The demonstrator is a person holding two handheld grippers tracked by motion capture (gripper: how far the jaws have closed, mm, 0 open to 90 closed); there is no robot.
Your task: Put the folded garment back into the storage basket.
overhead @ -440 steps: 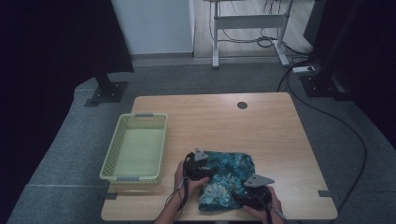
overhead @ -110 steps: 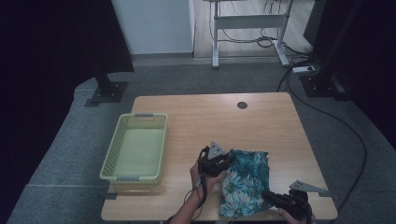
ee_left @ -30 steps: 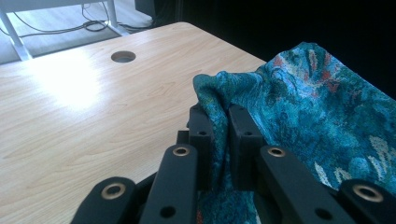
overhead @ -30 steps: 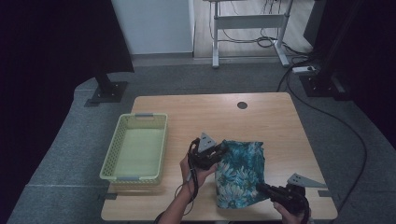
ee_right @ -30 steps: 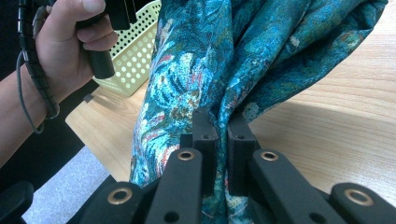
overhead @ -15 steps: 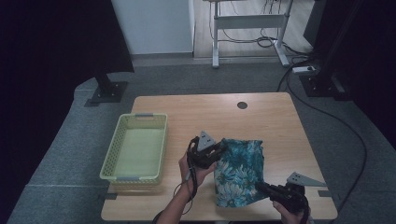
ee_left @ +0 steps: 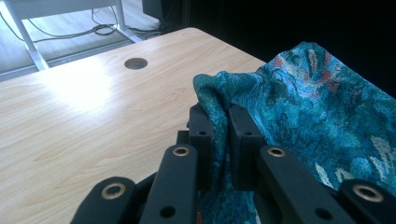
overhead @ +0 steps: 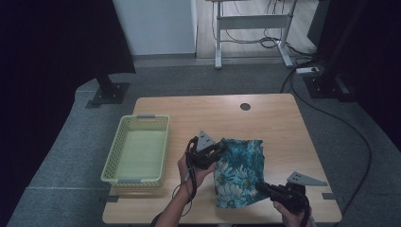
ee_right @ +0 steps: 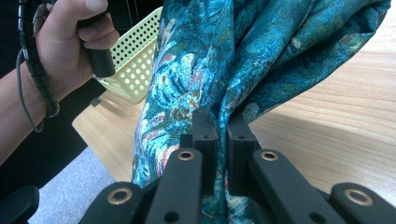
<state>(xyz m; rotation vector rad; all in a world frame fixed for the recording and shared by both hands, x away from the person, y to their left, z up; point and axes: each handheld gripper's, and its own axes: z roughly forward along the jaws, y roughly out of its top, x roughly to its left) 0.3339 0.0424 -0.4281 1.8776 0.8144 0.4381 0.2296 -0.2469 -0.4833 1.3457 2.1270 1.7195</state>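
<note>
A teal cloth with a flower pattern [overhead: 239,170] hangs lifted over the near middle of the table, held at two points. My left gripper [overhead: 218,152] is shut on the cloth's upper left edge [ee_left: 219,100], with the fabric pinched between its jaws. Lower right, near the table's front edge, my right gripper [overhead: 261,187] is shut on a bunched lower fold of the cloth [ee_right: 219,112]. In the right gripper view the person's left hand [ee_right: 77,39] grips the other gripper's handle behind the cloth.
A pale green perforated basket [overhead: 138,147] stands empty on the table's left side, and its corner [ee_right: 140,65] sits close behind the cloth. A round cable hole [overhead: 245,107] lies at the far middle of the wooden table [overhead: 189,113]. Cables trail on the floor beyond.
Over the last second the cloth has stayed held by both grippers and shifted slightly left. Earlier it lay flatter and wider on the table between the two hands.
</note>
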